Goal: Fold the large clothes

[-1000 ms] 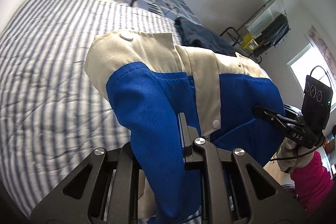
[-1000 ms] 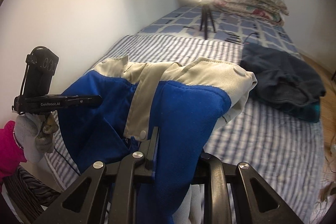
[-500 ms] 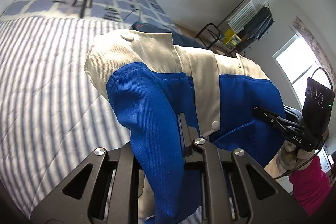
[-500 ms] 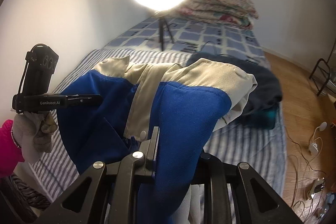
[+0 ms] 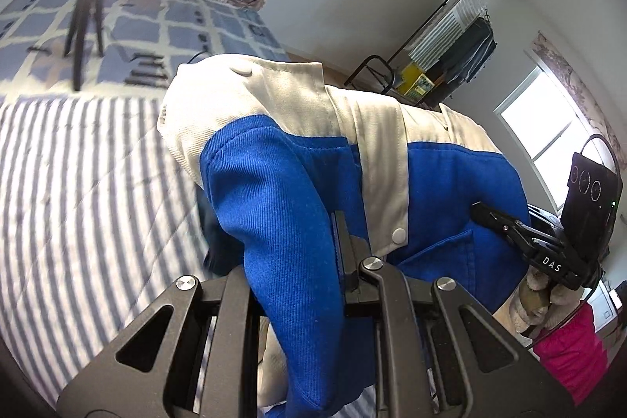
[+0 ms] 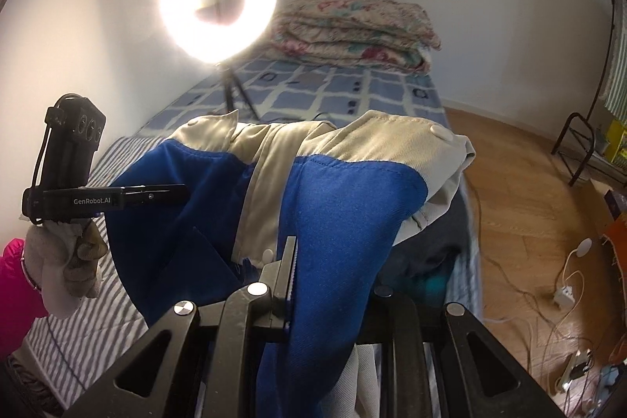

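Two grips: the blue-and-cream jacket (image 5: 305, 183) hangs between both grippers, held up above the striped bed (image 5: 78, 183), filling the centre and lower half of each wrist view.
Left gripper (image 5: 313, 285): jaws nearly closed, pinching a blue fold at bottom centre.
Right gripper (image 6: 313, 285): likewise nearly closed on blue cloth at bottom centre of its own view.
Long axis: the cream yoke runs across the frame, from one gripper toward the other; the cloth drapes forward and down from the fingers.
Nearer hand: neither, by my reading; each holds one end.
Turning relation: the bed lies below and ahead of the hanging cloth, so laying it flat likely means lowering both ends together.
Hidden: the jacket's lower edge is cut off below the frame; the sleeves cannot be told apart; a dark garment (image 6: 443, 241) is partly covered behind the jacket; the ring light (image 6: 219, 2) glares out the upper left.
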Action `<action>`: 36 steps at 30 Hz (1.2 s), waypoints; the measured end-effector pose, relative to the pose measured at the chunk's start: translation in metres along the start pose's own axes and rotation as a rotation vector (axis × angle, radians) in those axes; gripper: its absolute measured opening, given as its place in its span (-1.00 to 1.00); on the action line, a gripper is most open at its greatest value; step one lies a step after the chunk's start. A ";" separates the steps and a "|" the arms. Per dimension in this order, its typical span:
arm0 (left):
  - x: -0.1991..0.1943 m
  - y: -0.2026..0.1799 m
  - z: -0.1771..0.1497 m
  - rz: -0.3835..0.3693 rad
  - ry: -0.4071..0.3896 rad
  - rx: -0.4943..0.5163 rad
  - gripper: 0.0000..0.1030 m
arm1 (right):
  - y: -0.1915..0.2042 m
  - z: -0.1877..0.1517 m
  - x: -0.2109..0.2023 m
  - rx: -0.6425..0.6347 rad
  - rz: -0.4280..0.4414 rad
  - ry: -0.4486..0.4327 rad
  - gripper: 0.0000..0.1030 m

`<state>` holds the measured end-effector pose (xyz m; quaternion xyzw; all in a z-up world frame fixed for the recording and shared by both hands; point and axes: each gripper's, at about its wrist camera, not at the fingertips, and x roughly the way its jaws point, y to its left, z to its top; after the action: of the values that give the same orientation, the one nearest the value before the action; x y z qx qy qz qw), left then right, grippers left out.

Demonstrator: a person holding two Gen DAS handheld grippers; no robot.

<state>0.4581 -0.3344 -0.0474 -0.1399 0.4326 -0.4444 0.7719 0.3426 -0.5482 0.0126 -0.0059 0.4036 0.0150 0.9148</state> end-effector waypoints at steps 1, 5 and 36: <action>0.005 0.000 0.006 -0.004 -0.002 0.002 -0.76 | -0.005 0.005 0.003 -0.004 -0.008 -0.002 -0.64; 0.028 0.001 0.030 -0.014 -0.020 0.003 -0.76 | -0.025 0.027 0.017 -0.029 -0.043 -0.011 -0.64; 0.108 0.038 0.053 0.206 -0.007 0.043 -0.50 | -0.113 0.038 0.159 -0.041 -0.346 0.137 0.00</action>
<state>0.5462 -0.4092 -0.0977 -0.0798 0.4324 -0.3713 0.8178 0.4814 -0.6570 -0.0792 -0.0949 0.4575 -0.1346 0.8738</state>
